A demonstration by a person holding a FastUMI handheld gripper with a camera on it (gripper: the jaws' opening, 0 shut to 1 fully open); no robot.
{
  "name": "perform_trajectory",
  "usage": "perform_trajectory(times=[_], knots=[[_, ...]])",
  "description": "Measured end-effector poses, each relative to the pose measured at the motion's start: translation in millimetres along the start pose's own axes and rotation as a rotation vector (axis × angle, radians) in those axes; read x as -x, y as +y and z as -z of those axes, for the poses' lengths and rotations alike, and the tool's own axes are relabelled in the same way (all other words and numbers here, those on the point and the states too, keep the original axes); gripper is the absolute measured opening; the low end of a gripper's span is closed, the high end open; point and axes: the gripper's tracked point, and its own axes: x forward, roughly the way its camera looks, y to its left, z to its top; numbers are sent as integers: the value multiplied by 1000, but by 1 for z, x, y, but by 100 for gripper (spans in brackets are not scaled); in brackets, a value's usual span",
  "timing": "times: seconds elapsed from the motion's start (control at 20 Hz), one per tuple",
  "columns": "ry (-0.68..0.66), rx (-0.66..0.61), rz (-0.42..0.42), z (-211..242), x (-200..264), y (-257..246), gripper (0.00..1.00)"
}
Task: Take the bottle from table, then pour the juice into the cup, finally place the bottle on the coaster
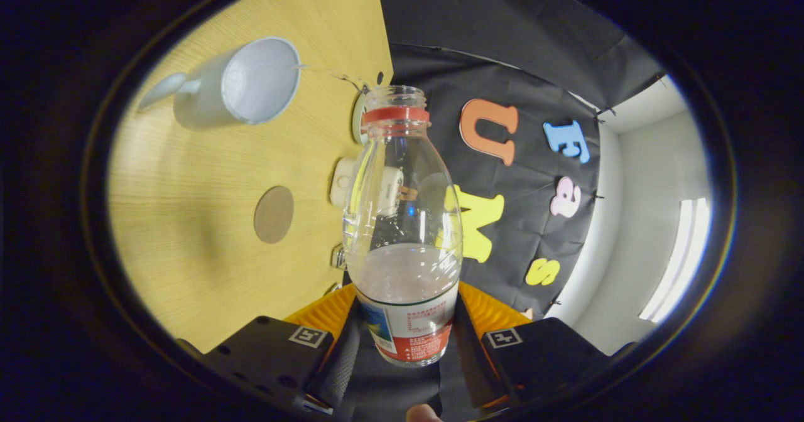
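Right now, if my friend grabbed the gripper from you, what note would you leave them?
Gripper: shut on the bottle, fingers pressing its lower part from both sides.
Bottle: lifted off the table, cap off, some juice in it.
Cup: on the table, beyond the fingers, looks empty.
Coaster: bare, between cup and gripper.
Done: bottle picked up.
Left: probably the pour into the cup, then set the bottle on the coaster.
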Motion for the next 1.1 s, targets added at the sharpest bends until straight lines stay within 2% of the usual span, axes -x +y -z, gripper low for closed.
perform_trajectory(times=[1.1], knots=[[7, 77, 27, 11, 2, -26, 77]])
